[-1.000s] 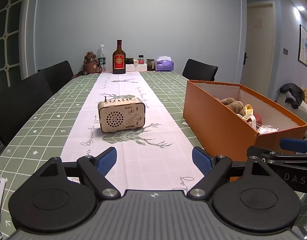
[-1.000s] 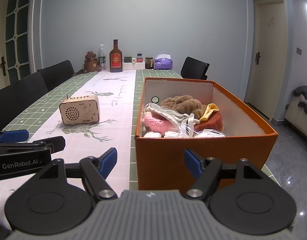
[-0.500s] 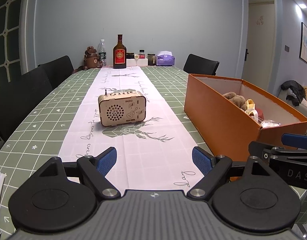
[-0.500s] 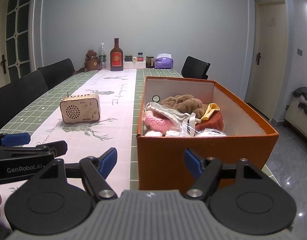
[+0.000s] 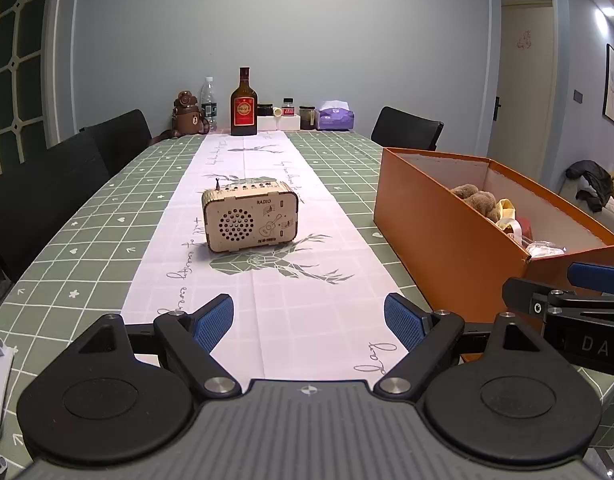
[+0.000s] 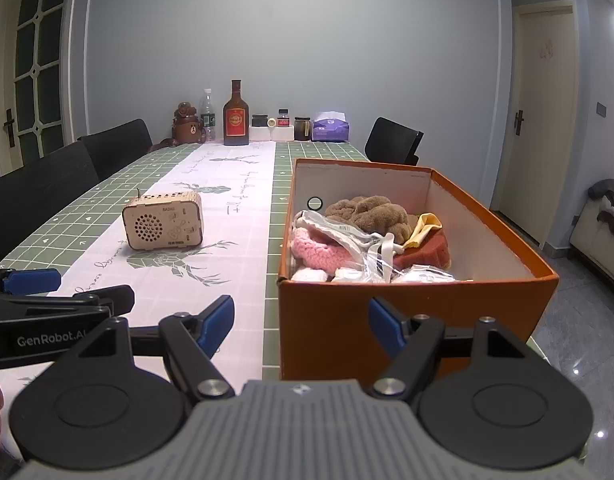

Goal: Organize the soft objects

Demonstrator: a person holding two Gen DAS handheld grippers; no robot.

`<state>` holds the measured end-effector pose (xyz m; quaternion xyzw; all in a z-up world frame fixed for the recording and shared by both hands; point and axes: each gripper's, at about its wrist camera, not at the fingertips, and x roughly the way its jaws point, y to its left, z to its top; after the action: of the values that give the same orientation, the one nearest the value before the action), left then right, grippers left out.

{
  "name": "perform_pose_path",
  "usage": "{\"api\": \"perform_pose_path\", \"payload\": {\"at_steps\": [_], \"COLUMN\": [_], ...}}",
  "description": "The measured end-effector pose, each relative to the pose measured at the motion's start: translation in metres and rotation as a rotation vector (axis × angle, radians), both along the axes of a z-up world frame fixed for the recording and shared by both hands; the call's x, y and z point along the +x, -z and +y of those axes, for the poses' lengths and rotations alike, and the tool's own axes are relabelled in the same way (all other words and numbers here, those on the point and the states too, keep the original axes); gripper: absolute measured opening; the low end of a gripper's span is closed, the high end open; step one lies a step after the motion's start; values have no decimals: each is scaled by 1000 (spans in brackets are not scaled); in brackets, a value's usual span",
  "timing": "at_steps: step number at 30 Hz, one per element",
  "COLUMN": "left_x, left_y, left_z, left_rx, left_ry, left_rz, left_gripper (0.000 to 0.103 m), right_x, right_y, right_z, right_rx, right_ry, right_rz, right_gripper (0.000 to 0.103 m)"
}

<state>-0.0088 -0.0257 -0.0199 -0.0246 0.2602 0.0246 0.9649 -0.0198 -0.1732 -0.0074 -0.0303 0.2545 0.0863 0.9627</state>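
An orange box [image 6: 411, 312] stands on the table's right side; it also shows in the left wrist view [image 5: 439, 236]. It holds a brown plush [image 6: 367, 214], a pink knit piece [image 6: 319, 250], a yellow cloth [image 6: 425, 228], a rust-red soft item [image 6: 427, 254] and clear plastic bags [image 6: 347, 232]. My right gripper [image 6: 301, 322] is open and empty, just before the box's near wall. My left gripper [image 5: 309, 322] is open and empty over the white runner, left of the box.
A wooden radio [image 5: 249, 216] stands on the runner ahead of the left gripper. A liquor bottle [image 5: 243, 104], water bottle, bear flask, jars and a tissue box [image 5: 336, 117] line the far end. Black chairs [image 5: 55, 188] flank the table.
Both grippers have drawn back slightly and the left view has tilted down a little. Both stay open and empty. The box and radio have not moved.
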Motion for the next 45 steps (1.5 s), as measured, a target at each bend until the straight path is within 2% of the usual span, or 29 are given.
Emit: {"api": "perform_pose_path", "payload": {"at_steps": [30, 34, 45], "left_x": [-6, -7, -7], "left_y": [-12, -10, -5], "left_z": [5, 4, 4], "left_rx": [8, 9, 19], "left_ry": [-13, -18, -31], "left_rz": [-11, -7, 14], "left_gripper": [100, 100, 100], "right_x": [-6, -7, -7], "right_y": [-17, -14, -7], "right_z": [6, 6, 5], "right_rx": [-12, -8, -4], "right_ry": [-12, -16, -16], "right_rz": [-51, -48, -30], "right_gripper": [74, 81, 81]}}
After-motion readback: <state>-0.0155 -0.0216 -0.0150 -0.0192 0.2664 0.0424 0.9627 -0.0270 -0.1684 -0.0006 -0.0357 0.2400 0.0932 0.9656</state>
